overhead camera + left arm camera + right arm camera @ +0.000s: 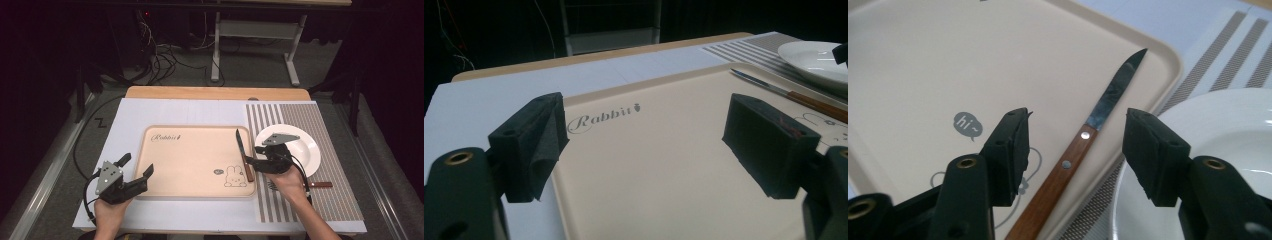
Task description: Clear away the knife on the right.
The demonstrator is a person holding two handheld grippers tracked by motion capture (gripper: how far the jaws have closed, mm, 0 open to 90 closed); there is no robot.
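Note:
A knife (244,159) with a wooden handle and dark blade lies along the right edge of the beige tray (195,160), blade pointing away. In the right gripper view the knife (1083,145) lies on the tray (923,65) below and between the jaws, untouched. My right gripper (254,155) hovers open over the handle, partly above the white plate (305,145); its gripper (1075,125) holds nothing. My left gripper (137,165) stands open at the tray's front left corner. In its own view the left gripper (644,125) is empty over the tray (664,165).
The plate sits on a striped placemat (330,200) right of the tray. Another wooden-handled utensil (320,184) lies on the placemat near my right wrist. A white board (175,112) covers the table under the tray. Table legs and cables stand beyond the far edge.

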